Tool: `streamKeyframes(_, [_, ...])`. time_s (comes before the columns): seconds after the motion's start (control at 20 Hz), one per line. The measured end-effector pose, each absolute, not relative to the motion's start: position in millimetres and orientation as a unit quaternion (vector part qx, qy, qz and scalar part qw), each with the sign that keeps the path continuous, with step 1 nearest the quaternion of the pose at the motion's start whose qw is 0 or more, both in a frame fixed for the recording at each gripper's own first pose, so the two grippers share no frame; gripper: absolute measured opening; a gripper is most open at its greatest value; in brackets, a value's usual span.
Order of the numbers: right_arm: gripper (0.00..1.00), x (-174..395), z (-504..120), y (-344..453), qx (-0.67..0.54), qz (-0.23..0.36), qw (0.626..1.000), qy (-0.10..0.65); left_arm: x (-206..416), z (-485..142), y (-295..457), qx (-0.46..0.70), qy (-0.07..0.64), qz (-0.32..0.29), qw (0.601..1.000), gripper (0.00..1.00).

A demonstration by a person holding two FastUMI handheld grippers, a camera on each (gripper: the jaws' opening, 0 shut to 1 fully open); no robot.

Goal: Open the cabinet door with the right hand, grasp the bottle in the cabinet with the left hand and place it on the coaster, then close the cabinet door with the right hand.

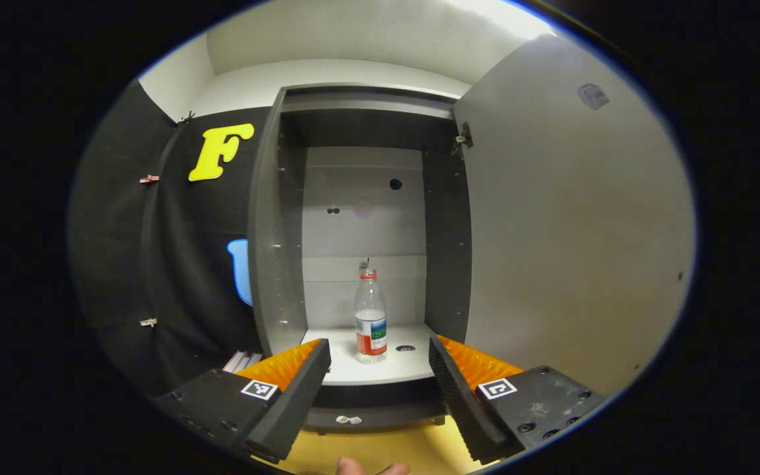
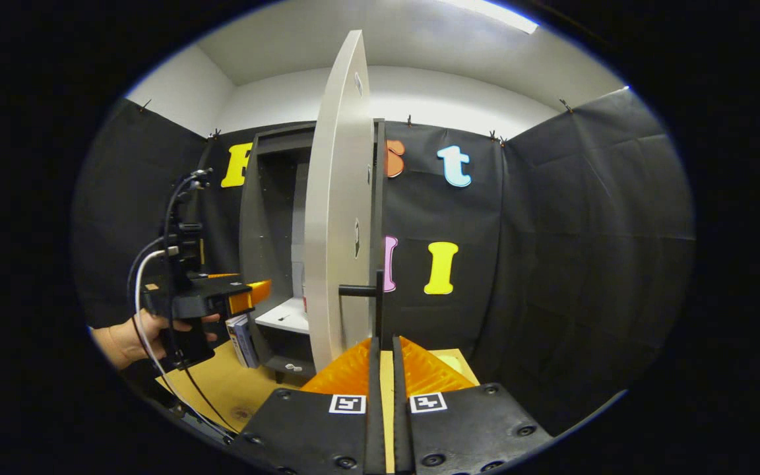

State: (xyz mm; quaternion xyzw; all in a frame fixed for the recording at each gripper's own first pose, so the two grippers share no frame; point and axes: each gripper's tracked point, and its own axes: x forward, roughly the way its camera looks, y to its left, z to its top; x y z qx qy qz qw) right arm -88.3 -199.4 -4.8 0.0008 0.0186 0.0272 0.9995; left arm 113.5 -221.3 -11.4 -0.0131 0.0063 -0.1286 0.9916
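Left gripper view, cabinet [image 1: 287,218]: dark-framed, standing open, pale back panel inside, a few small holes in that panel.
Bottle [image 1: 371,320]: clear plastic, red cap, red and green label, upright on the white shelf [image 1: 347,369] at the bottom of the cabinet, near the shelf's middle, apart from both side walls.
Cabinet door [image 1: 565,224]: swung out to the right of the opening, its pale inner face turned toward the camera, hinge visible at its upper left corner.
Left gripper [image 1: 380,369]: jaws spread wide, one finger on each side of the shelf's front edge, the bottle framed between them but farther back, nothing touched or held.
Fingertip at bottom edge: part of a hand [image 1: 370,467] shows just below the gripper.
Right gripper view, cabinet door [image 2: 337,218]: seen almost edge-on, upright, with a dark bar handle [image 2: 365,293] sticking out from its outer face.
Right gripper [image 2: 385,349]: jaws brought nearly together with a thin slit left; the handle's vertical bar runs down into that slit, though whether both fingers press on it I cannot tell.
Left gripper, farther off [image 2: 251,297]: held by a hand [image 2: 149,330] at the left, cables trailing, pointing into the cabinet opening.
Surface [image 2: 235,382]: tan, beneath the cabinet, a pale round coaster [image 2: 449,361] partly hidden behind the right gripper's finger.
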Motion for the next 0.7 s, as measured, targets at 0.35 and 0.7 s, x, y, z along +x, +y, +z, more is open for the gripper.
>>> streamKeyframes(0.35, [0.96,-97.2,-1.4,-271.3,0.019,-0.059,0.998,-0.01,208.8,-22.8,-252.1,-0.022,0.012,-0.121,0.992,0.92])
streamKeyframes(0.7, [0.96,-100.4,-7.5,-289.1,-0.006,-0.084,0.996,-0.023,276.6,-59.7,-255.6,-0.001,0.03,-0.078,0.997,0.95])
